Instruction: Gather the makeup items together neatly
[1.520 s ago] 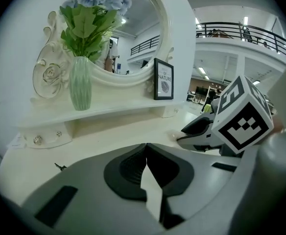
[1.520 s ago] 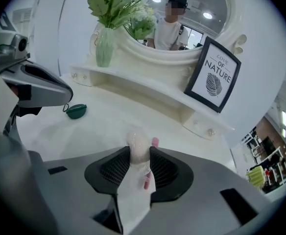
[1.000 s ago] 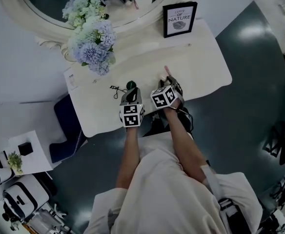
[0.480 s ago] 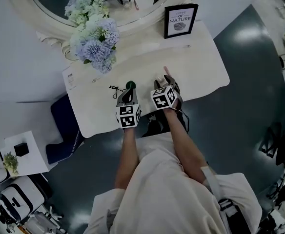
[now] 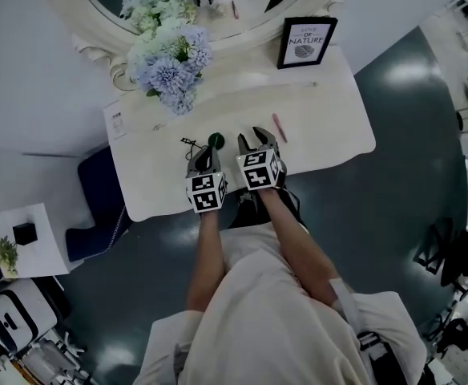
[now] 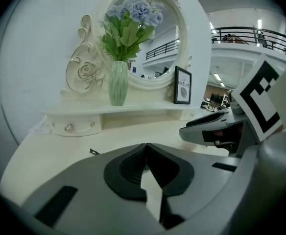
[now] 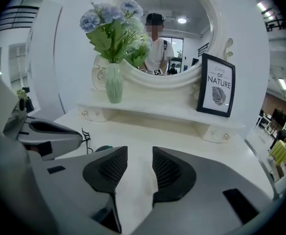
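Where legible, framed sign (image 7: 215,85): "OF NATURE"

A cream-white dressing table (image 5: 330,123) with a curved near edge and a raised shelf along its far side. On the top lie 3 small things: a slim pink stick (image 5: 279,127) right of centre, a round dark green item (image 5: 215,140) mid-table, and a thin black wire piece (image 5: 189,144) just left of it. A white paper card (image 5: 118,123) lies far left. On the shelf stand a pale green vase of blue flowers (image 6: 118,82) and a black-framed print (image 5: 306,42).
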Demonstrator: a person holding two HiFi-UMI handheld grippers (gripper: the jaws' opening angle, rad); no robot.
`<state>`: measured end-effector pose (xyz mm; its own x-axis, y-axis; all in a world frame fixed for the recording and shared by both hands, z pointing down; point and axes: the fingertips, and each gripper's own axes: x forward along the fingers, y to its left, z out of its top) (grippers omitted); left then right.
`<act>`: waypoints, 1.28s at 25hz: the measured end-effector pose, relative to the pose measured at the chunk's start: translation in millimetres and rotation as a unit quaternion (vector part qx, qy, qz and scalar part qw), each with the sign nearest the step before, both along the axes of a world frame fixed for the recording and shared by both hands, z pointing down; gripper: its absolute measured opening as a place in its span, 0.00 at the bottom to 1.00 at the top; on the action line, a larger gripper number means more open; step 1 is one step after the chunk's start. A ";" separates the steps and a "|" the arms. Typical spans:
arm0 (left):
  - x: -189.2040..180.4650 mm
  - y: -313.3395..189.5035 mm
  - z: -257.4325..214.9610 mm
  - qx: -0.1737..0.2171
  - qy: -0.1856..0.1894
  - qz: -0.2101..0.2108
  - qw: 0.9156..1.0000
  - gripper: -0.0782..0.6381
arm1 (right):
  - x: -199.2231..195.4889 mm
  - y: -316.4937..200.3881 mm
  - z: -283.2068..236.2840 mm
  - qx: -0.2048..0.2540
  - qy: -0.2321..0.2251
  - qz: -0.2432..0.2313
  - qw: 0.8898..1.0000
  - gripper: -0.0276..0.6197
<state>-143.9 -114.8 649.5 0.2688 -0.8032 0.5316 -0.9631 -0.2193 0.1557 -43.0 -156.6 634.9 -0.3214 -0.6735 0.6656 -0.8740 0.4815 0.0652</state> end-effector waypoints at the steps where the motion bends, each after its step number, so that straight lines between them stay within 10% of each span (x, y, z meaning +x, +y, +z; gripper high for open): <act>1: -2.3 0.7 0.3 -0.001 0.000 -0.004 1.000 0.13 | -7.1 3.0 1.3 -0.003 -0.007 -0.005 1.000 0.33; 15: -47.6 12.1 -1.1 0.001 -0.006 -0.055 0.998 0.13 | -77.0 19.2 30.3 -0.052 -0.067 -0.039 0.996 0.29; 24: -68.3 4.1 1.3 -0.007 -0.032 -0.025 0.999 0.13 | -95.0 7.0 65.3 -0.108 -0.101 0.020 0.989 0.27; 32: -86.6 -0.2 4.4 -0.010 -0.041 -0.018 0.999 0.13 | -96.9 2.7 71.4 -0.108 -0.041 0.019 0.993 0.17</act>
<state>-230.5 -114.9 653.9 0.1948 -0.8001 0.5673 -0.9800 -0.1820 0.0798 -139.9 -153.9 706.3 -0.3577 -0.5305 0.7685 -0.8901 0.4426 -0.1088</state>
